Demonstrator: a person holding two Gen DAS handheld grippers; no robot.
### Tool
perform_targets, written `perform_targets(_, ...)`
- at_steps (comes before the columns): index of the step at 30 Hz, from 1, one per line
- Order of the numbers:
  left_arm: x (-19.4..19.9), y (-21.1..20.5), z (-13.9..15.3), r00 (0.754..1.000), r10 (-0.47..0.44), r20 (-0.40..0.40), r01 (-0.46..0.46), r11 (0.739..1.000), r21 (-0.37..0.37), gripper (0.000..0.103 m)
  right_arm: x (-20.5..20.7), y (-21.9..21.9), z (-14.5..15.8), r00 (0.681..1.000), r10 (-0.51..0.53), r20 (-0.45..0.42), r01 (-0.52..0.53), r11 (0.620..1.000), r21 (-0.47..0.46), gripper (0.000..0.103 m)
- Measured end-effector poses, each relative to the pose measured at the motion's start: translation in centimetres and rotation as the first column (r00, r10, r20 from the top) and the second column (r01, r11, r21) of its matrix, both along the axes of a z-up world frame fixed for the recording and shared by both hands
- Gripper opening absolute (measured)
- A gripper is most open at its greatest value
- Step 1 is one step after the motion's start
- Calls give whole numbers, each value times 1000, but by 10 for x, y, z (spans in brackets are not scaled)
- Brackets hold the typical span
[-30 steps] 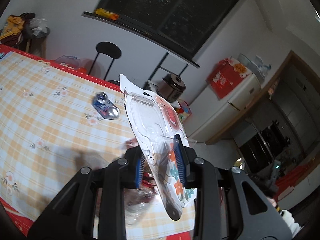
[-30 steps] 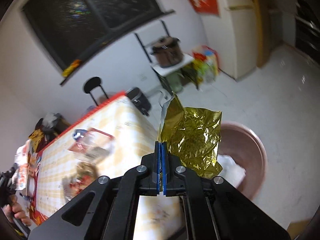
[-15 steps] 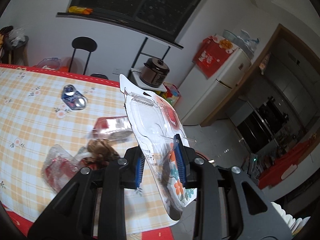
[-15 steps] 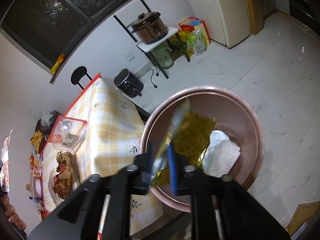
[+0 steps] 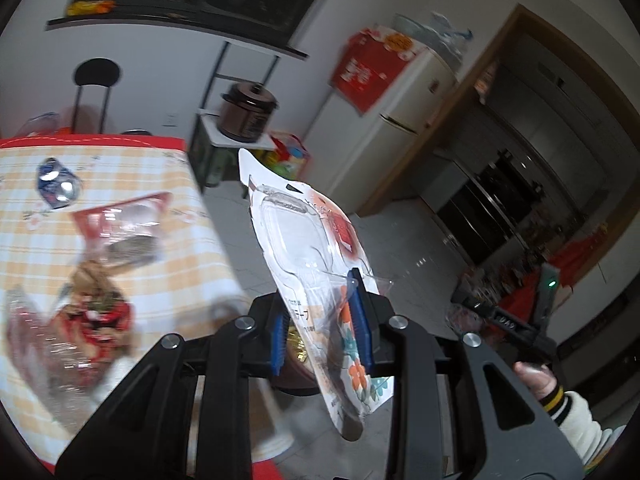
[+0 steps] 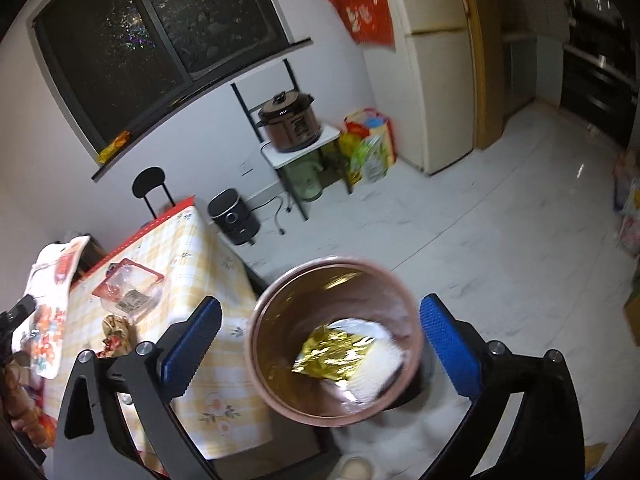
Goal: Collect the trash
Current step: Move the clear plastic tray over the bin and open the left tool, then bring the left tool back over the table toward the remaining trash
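Note:
My left gripper (image 5: 320,326) is shut on a clear blister pack with a white flowered card (image 5: 316,248), held upright beyond the table's right edge. It also shows at the left of the right wrist view (image 6: 48,300). My right gripper (image 6: 320,340) is open and empty above a brown bin (image 6: 276,312) on the floor. A gold foil wrapper (image 6: 330,354) lies in the bin on white trash. On the checked table (image 5: 192,264) lie a crushed can (image 5: 56,186), a clear red-rimmed tray (image 5: 124,226) and red and brown wrappers (image 5: 92,308).
A rice cooker (image 6: 290,122) stands on a small rack by the wall, with a black appliance (image 6: 234,216) on the floor and a black stool (image 6: 150,184) behind the table. A white fridge (image 6: 436,60) stands at the right. White tiled floor spreads right of the bin.
My right gripper opened and the gold wrapper dropped into the bin. My left gripper carried the blister pack rightward, past the table's edge.

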State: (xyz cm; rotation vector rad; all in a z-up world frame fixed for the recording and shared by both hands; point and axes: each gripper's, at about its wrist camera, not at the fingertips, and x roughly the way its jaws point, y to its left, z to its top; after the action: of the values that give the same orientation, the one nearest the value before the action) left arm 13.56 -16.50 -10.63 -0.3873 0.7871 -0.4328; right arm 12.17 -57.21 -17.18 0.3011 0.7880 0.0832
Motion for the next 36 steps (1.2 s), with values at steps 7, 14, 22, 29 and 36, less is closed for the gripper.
perform_targets(7,26,-69,-26,992,-120,-39,121,992,33,30,-33,-40,15,997,-70,23,70,997,-19,98)
perform_targets(14,57,-124,-56,974,-200,-102,210,973,100,31,-73,-80,5,983,-183,-11,183,982,-37,98)
perform_targets(22,90,-179,-83,942,-303,-143,323,936,143,61,-109,-114,-10,955,-293,-40,292,956,-16,98)
perform_targets(29,95,-178,-79,962,-247,-120,263,953,148,91,-114,-116,-10,951,-307,-32,307,952,-14,98)
perform_targets(36,65,-117,-52,991,-129,-35,133,969,206,95,-94,-88,0,974,-225,8,225,974,6,98)
